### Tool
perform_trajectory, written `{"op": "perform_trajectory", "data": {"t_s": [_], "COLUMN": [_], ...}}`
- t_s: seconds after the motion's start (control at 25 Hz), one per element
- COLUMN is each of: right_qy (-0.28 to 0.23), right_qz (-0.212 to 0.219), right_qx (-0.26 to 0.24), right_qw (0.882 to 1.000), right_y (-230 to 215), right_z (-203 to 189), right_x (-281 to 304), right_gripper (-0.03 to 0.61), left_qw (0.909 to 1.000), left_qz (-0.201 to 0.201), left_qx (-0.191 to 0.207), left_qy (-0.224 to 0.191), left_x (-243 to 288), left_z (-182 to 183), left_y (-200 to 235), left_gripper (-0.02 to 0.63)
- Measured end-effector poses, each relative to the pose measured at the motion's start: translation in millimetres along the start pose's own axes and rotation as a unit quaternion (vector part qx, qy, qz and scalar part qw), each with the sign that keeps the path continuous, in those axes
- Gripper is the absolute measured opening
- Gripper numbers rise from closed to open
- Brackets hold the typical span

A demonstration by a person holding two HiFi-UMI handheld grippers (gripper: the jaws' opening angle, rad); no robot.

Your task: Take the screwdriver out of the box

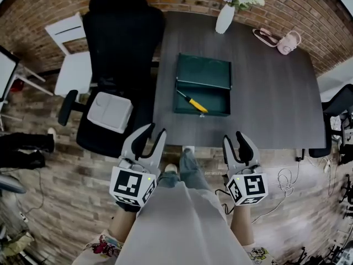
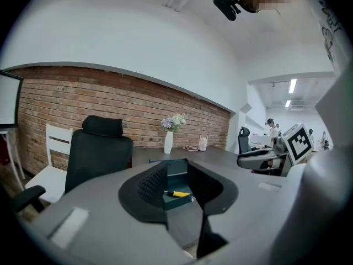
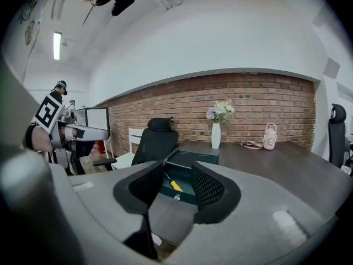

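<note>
Lying in the open box [image 1: 203, 70], a screwdriver [image 1: 193, 102].

The open green metal box [image 1: 214, 94] sits on the dark wooden desk [image 1: 270, 98], ahead of and between the left gripper [image 1: 150, 130] and the right gripper [image 1: 238, 137], well apart from both. The yellow-handled screwdriver [image 1: 193, 102] lies inside it. The white ceramic vase [image 1: 224, 19] stands beyond the box.

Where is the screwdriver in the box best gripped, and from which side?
Grip the screwdriver at its yellow handle, the thickest part, coming from above with the jaws set across it. It lies flat and diagonal on the floor of the open box, so the box sides would likely block a level approach.
</note>
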State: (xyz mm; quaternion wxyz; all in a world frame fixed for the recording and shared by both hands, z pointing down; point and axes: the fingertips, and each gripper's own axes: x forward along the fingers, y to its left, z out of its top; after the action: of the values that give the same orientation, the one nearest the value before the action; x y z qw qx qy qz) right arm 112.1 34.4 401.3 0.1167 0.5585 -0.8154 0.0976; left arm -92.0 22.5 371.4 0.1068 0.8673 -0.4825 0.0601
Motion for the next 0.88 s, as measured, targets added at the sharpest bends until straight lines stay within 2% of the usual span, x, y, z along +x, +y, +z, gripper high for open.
{"op": "perform_trajectory", "data": {"t_s": [0.52, 0.88], "right_qy": [-0.008, 0.001], "right_qz": [0.076, 0.112], "right_qx": [-0.026, -0.033], "right_qw": [0.997, 0.993], "right_y": [-67.2, -85.6], "right_z": [58.8, 68.9], "right_x": [117.0, 149.4], "right_gripper": [0.16, 0.16], "left_qw": [0.9978, 0.9954], "left_qz": [0.062, 0.094], "left_qx": [0.006, 0.0], "left_qy": [-0.022, -0.021], "left_x": [111.0, 138.1], "left_z": [54.8, 57.2], "left_y": [36.8, 47.2], "left_gripper": [0.12, 0.121]}}
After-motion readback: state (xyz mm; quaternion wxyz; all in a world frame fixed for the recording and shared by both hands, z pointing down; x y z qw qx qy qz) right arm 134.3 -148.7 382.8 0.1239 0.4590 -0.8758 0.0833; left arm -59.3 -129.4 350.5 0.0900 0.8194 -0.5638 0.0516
